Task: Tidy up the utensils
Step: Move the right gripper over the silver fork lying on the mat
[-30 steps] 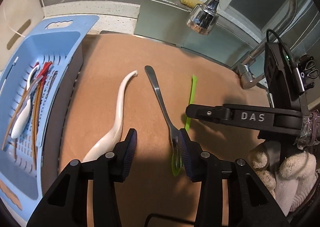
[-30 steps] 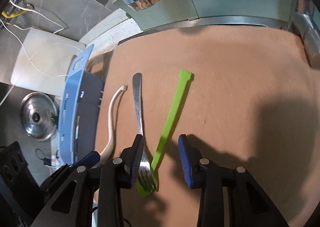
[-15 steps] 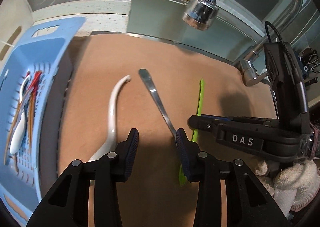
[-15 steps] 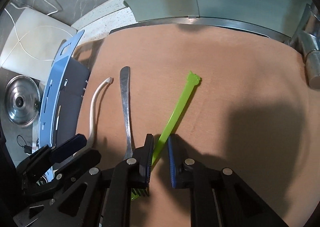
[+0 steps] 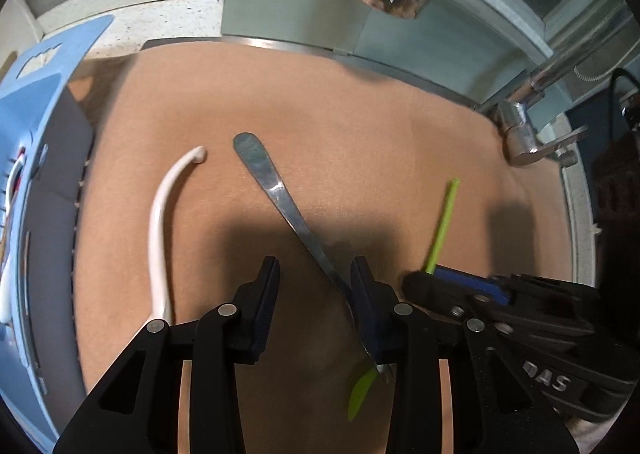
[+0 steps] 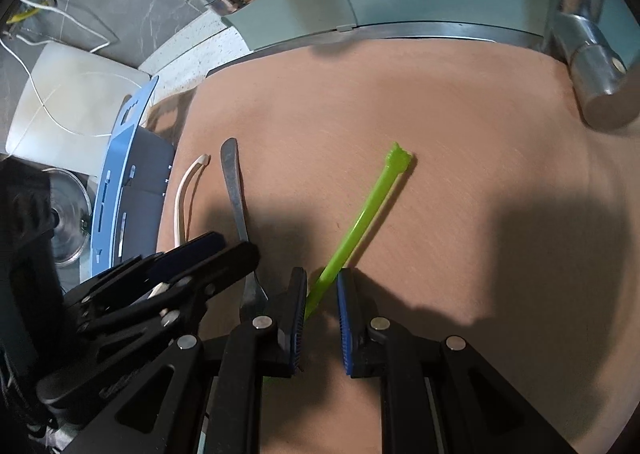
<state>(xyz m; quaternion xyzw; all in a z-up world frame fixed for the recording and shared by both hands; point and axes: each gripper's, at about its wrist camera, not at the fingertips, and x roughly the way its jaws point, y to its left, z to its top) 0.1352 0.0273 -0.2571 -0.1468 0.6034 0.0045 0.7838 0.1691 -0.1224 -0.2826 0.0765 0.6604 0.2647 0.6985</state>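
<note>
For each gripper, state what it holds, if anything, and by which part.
The right gripper grips the green utensil low on its handle, near the head. The left gripper straddles the metal fork at its neck, not yet clamped.

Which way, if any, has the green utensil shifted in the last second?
Yes. In the right wrist view, the green utensil has swung its handle end rightward, away from the metal fork lying beside it.

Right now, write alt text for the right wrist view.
The right gripper has closed around the handle of a green plastic fork on a brown mat. Beside it, the left gripper reaches over a metal fork and white spoon.
</note>
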